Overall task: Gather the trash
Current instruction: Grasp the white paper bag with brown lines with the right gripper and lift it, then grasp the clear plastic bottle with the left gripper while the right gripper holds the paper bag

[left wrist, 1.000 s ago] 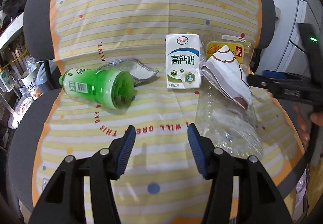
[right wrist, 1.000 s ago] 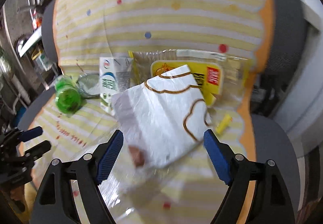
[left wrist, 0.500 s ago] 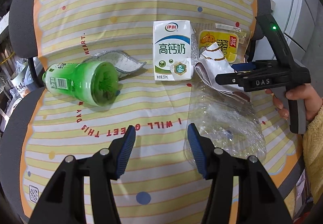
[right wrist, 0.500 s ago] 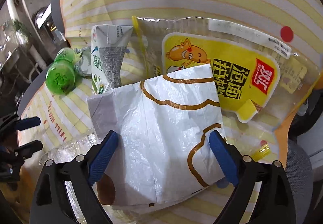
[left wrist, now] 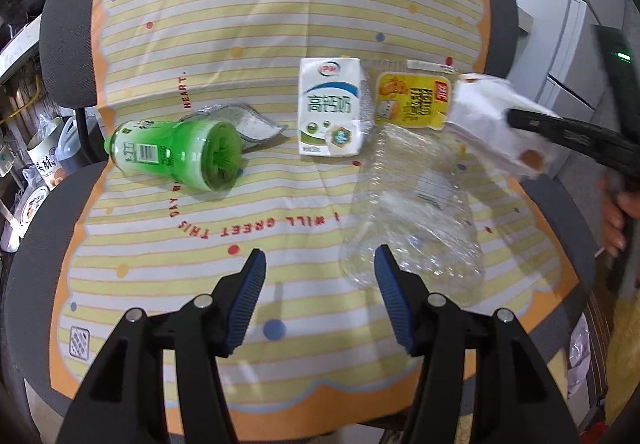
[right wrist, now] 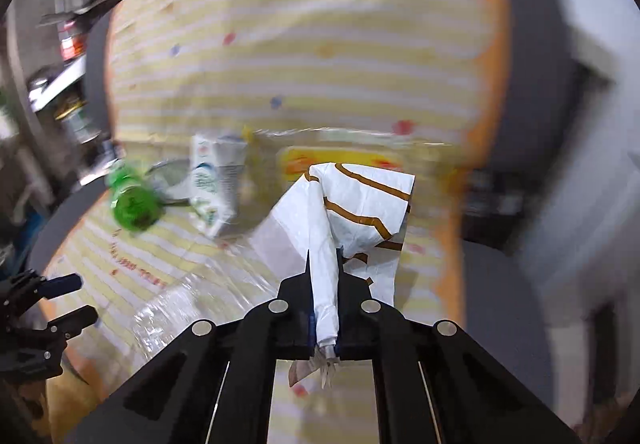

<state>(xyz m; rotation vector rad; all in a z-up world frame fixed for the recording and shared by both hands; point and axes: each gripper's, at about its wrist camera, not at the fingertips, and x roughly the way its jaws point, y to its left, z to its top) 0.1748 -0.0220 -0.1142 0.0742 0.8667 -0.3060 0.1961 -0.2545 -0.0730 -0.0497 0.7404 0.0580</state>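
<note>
Lifting white wrapper [right wrist: 352,204], pinched in right tool [right wrist: 325,308]; left tool [left wrist: 318,284] spread, empty. Next: bin it, then clear bottle [left wrist: 416,204] at left tool's 1 o'clock.

Right wrist view is motion-blurred; print on the white rectangular milk carton [right wrist: 214,180] cannot be read there.

Striped dotted cloth [left wrist: 280,24] over dark table [left wrist: 68,28]; grey cabinet [left wrist: 592,56] beside.
</note>
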